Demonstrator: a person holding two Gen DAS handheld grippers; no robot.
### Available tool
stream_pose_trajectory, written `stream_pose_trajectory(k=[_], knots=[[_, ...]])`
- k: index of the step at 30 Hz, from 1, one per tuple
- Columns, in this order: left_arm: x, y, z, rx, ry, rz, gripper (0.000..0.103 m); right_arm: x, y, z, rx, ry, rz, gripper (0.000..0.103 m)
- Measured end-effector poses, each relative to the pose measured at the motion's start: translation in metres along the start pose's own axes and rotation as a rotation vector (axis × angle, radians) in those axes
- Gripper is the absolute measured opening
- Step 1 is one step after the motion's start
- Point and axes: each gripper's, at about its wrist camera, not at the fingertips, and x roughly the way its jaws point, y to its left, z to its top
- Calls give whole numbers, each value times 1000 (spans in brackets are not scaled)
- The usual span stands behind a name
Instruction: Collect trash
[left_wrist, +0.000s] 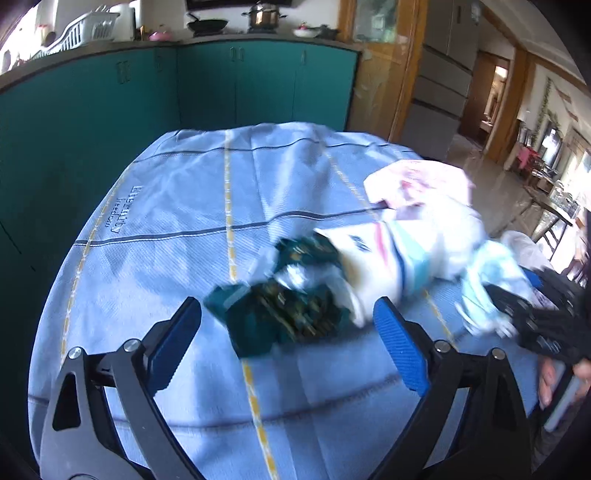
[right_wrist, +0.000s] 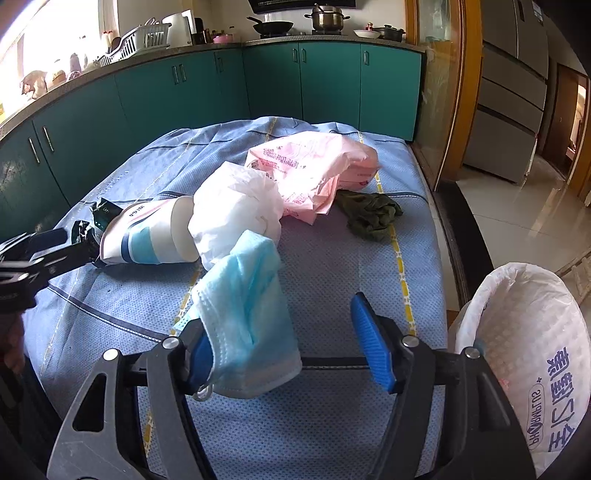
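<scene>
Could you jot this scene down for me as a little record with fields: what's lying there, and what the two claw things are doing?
surface: blue checked cloth
trash: paper cup, white plastic bag, pink bag, dark green wrapper, olive rag
left gripper: jaws open, wrapper between them
right gripper: jaws open, blue face mask draped on one
bin: white-lined trash bin, beside table

On the blue cloth (left_wrist: 155, 206) we read "Liberty" w/ a smaller word under it, approx. "freedom", blurred. On the white bin bag (right_wrist: 532, 354), seen upside down, we make out large blue Chinese chars. and an oval logo w/ Latin letters, too warped to spell. The pink bag (right_wrist: 306, 162) has red fine print & digits, too small for us. The cup (right_wrist: 147, 236) bears small dark chars., illegible.
</scene>
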Motion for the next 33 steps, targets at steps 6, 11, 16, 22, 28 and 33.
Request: stream_pose_trajectory(k=[6, 11, 16, 22, 28, 33], knots=[[17, 14, 1, -116, 50, -138, 78, 0, 0, 1, 5, -8, -2, 69], [2, 7, -11, -43, 38, -135, 56, -6, 0, 5, 37, -51, 27, 69], [-28, 4, -25, 7, 19, -144, 54, -5, 1, 8, 57, -56, 44, 69], [-59, 5, -36, 67, 6, -120, 55, 0, 11, 10, 31, -45, 45, 69], [-66, 7, -38, 80, 15, -106, 61, 11, 22, 15, 27, -19, 31, 69], [-60, 10, -41, 73, 35, -95, 72, 19, 31, 18, 13, 1, 24, 69]])
